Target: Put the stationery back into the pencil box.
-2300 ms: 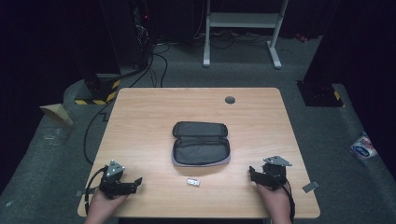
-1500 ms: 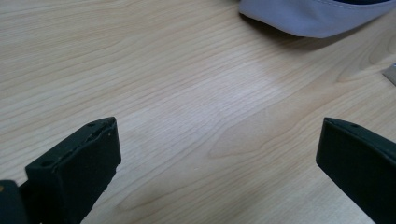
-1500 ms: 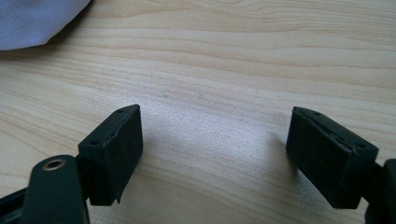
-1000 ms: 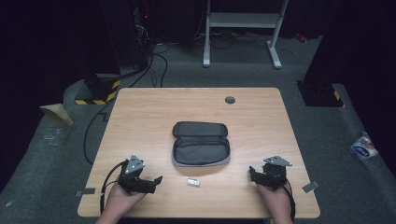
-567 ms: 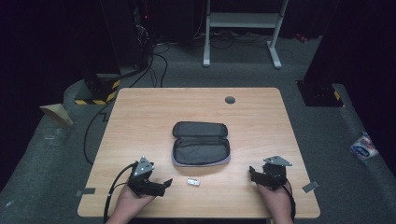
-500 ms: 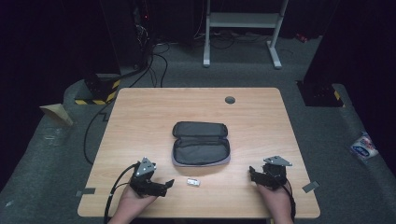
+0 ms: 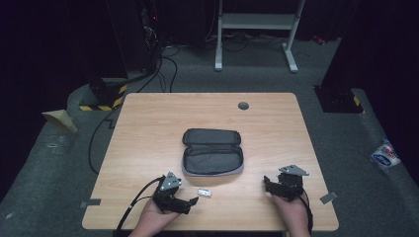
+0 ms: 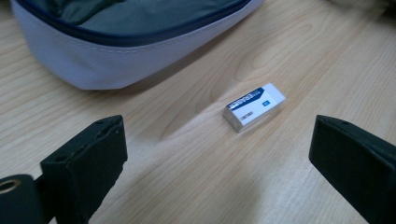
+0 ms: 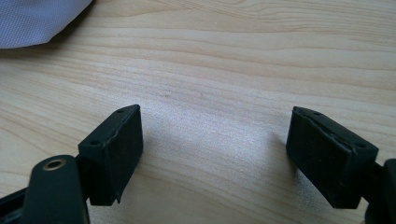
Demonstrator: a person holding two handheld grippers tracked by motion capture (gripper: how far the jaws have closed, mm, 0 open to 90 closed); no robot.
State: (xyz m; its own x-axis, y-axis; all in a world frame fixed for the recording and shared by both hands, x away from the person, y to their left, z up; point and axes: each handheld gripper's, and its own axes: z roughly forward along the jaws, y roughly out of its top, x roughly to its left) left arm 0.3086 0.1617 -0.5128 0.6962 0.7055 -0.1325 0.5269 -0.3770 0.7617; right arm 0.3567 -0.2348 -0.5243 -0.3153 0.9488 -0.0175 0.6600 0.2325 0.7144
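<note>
A small white eraser with a blue label (image 7: 204,193) (image 8: 254,106) lies on the wooden table (image 7: 148,128) just in front of an unzipped grey pencil case (image 7: 212,153) (image 8: 116,42). My left gripper (image 7: 192,201) (image 8: 219,154) sits low near the front edge, open, its jaws wide apart and pointing at the eraser a short way ahead. My right gripper (image 7: 267,183) (image 9: 212,154) rests at the front right, open over bare wood, with a corner of the case (image 9: 37,21) at the upper left of its view.
A dark round grommet (image 7: 243,105) sits at the table's far edge. Cables (image 7: 148,69) and a white stand base (image 7: 254,29) lie on the floor beyond. A black cable (image 7: 133,202) trails from the left gripper off the front edge.
My left gripper has slid rightward along the front edge, from the table's left corner up to the eraser. The right gripper, case and eraser have stayed put.
</note>
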